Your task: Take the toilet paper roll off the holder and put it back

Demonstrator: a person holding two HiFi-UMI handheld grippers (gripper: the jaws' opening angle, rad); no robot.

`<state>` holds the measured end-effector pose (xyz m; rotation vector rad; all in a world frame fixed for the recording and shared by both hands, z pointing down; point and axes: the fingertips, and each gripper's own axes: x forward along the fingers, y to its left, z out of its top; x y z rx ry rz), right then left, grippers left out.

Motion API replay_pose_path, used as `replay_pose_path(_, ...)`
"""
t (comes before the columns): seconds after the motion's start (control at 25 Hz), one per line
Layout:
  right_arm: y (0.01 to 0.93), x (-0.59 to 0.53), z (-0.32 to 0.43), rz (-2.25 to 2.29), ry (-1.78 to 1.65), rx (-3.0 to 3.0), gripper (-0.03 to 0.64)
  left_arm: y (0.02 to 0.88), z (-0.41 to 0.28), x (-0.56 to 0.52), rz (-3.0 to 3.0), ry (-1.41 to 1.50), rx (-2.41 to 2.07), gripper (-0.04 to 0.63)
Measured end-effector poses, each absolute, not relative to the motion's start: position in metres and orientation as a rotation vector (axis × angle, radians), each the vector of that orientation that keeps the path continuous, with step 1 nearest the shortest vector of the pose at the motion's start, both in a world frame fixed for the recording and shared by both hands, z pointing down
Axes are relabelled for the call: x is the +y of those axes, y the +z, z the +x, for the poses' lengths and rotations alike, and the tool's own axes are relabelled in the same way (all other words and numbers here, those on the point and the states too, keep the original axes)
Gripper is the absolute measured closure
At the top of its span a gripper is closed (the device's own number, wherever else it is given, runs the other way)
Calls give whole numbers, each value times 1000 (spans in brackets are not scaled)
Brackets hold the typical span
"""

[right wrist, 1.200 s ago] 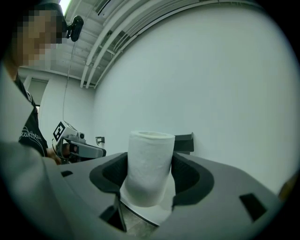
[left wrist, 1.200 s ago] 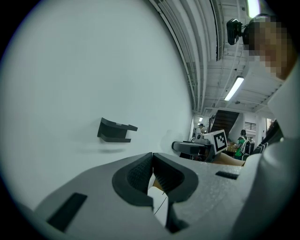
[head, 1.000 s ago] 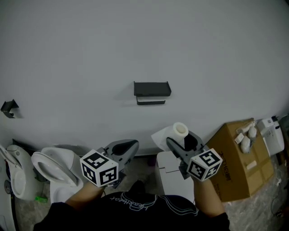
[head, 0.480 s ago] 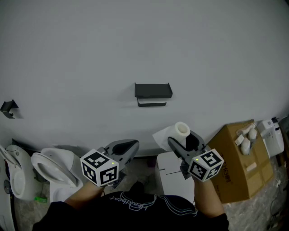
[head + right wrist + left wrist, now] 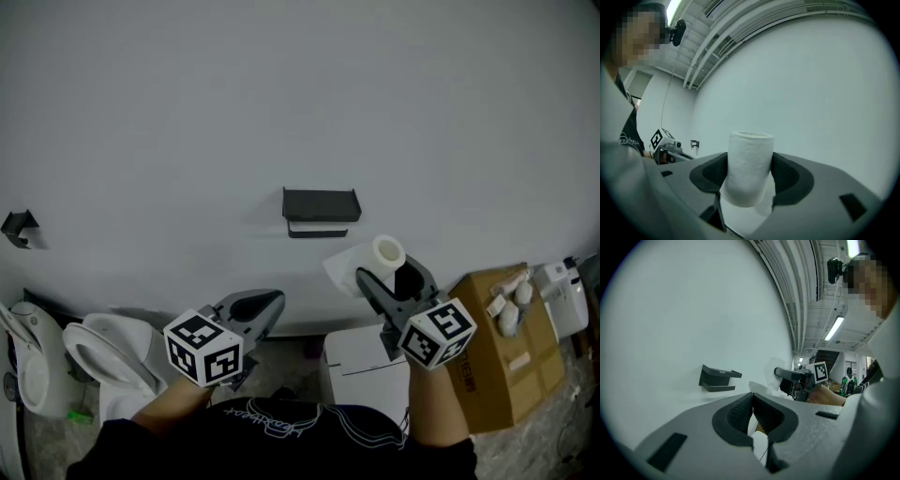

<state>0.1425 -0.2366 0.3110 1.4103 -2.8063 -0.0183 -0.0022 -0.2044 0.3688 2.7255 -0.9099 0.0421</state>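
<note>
The right gripper (image 5: 387, 275) clamps the upright toilet paper roll (image 5: 373, 256), near the wall holder (image 5: 321, 203), at its 5 o'clock. The left gripper (image 5: 270, 302), at the holder's 7 o'clock, has its jaws together, empty.

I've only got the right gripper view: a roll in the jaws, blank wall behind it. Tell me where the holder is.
Observer: In the head view the holder is fixed to the wall, up and to the left of the toilet paper roll that the right gripper grips.
Operator: Check that it's free to take the roll.
Observer: It is. The bar along its underside is bare, with nothing hung on it.
Operator: Report the left gripper.
Observer: The left gripper has its jaws together on nothing. It sits low and to the left of the holder.
</note>
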Motion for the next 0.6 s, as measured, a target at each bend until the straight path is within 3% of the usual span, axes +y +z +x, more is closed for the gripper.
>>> replay_pose_path(0.6, 248, -294, 134, 1388, -236, -2796, 328, 364, -14, -250, 2723, 8, -942, 589)
